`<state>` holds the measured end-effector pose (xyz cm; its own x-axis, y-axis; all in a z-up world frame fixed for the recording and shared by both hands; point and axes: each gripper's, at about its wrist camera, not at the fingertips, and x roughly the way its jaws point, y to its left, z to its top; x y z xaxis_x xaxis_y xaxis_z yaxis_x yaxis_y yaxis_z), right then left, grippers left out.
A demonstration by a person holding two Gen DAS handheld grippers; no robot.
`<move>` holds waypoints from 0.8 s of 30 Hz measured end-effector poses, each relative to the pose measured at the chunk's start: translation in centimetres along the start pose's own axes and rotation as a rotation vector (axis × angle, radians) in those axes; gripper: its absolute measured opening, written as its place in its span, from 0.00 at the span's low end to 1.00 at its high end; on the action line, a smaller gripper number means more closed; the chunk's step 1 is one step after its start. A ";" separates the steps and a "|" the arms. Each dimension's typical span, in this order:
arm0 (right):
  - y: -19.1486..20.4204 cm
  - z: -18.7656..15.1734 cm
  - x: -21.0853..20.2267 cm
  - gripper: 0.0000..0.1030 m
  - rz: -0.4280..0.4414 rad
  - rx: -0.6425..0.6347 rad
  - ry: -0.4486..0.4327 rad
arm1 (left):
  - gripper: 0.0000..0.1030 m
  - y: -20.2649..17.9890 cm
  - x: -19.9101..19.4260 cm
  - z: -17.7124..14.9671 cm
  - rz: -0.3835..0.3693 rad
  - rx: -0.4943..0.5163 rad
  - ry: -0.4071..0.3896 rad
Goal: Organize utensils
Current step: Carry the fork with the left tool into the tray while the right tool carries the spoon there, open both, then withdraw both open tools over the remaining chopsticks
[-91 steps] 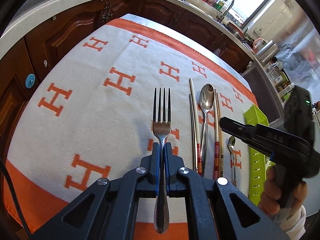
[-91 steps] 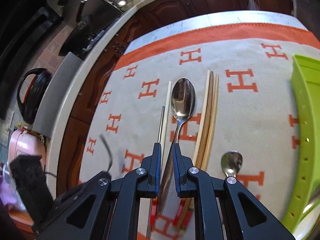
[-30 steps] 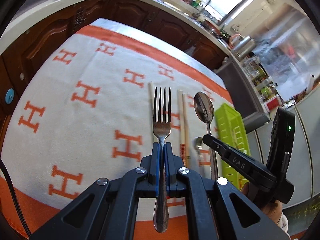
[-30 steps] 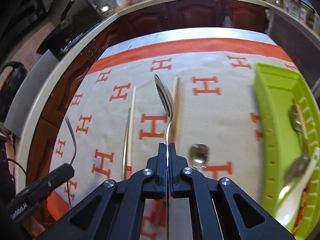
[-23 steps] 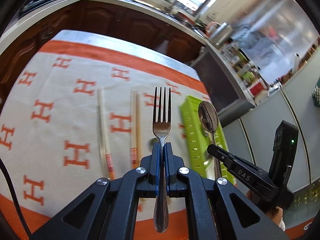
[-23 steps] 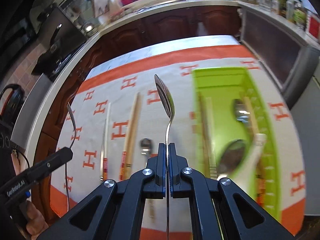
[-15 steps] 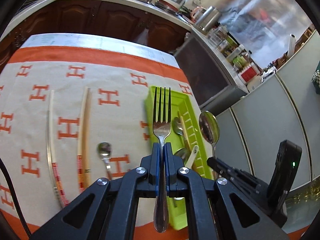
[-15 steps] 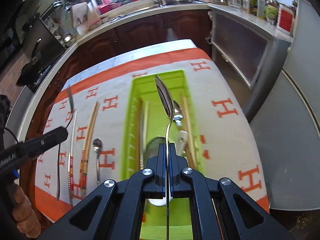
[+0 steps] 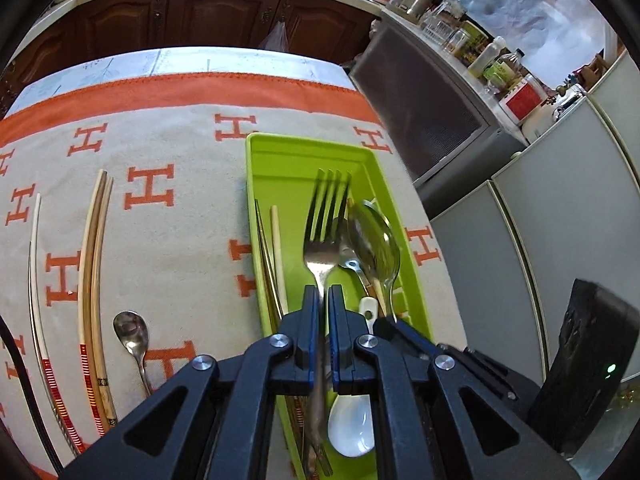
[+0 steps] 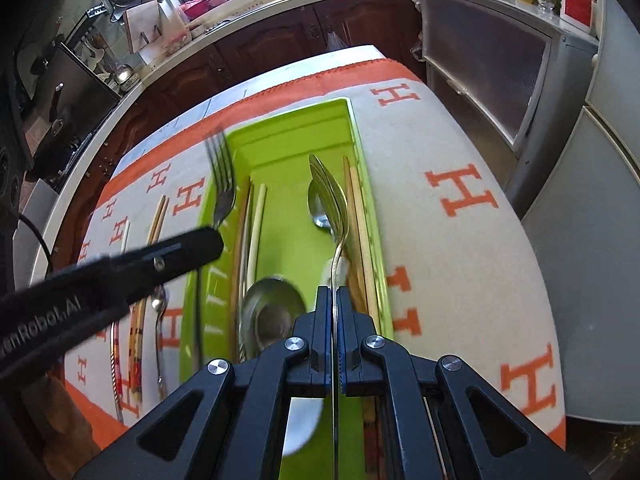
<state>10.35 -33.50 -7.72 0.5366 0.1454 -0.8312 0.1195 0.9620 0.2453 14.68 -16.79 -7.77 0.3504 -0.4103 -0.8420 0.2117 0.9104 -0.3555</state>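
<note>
My left gripper (image 9: 323,296) has its jaws slightly parted around a steel fork (image 9: 325,224), which looks blurred and tilted over the green utensil tray (image 9: 280,160). My right gripper (image 10: 334,296) is shut on a large steel spoon (image 10: 326,200) and holds it over the same tray (image 10: 288,148). The left gripper (image 10: 192,244) with the fork (image 10: 221,184) also shows in the right wrist view at the tray's left wall. The tray holds chopsticks (image 9: 277,248), spoons and a white ceramic spoon (image 9: 352,428).
On the orange-and-white cloth left of the tray lie chopstick pairs (image 9: 94,240), a single chopstick (image 9: 33,264) and a small spoon (image 9: 130,330). Dark cabinets (image 9: 224,12) stand beyond the table; grey appliances (image 9: 540,240) are on the right.
Both grippers swung right from the cloth to above the green tray and came lower. The left jaws have parted a little and the fork has begun to slip.
</note>
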 end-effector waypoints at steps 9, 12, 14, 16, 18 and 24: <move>-0.1 1.4 -1.4 0.05 0.030 -0.009 -0.063 | 0.09 0.5 -2.3 -0.5 0.000 0.026 -0.018; 0.0 1.1 -2.2 0.05 0.028 -0.007 -0.062 | 0.10 1.0 -3.5 -1.2 0.019 0.027 -0.022; 0.2 -0.1 -3.6 0.05 0.029 -0.009 -0.058 | 0.10 1.6 -4.4 -1.8 0.039 0.027 -0.027; 0.6 -0.6 -4.0 0.05 0.040 -0.010 -0.052 | 0.10 2.2 -5.2 -2.2 0.056 0.023 -0.029; 1.0 -1.2 -4.5 0.05 0.043 -0.021 -0.041 | 0.11 2.9 -6.1 -2.7 0.073 0.015 -0.036; 2.6 -2.1 -5.3 0.05 0.049 -0.050 -0.029 | 0.16 5.9 -8.0 -4.4 0.143 -0.017 -0.039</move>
<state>6.08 -31.30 -3.75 0.5652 0.1861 -0.8037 0.0508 0.9645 0.2591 9.13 -7.90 -4.89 0.4115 -0.2779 -0.8680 0.1417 0.9603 -0.2403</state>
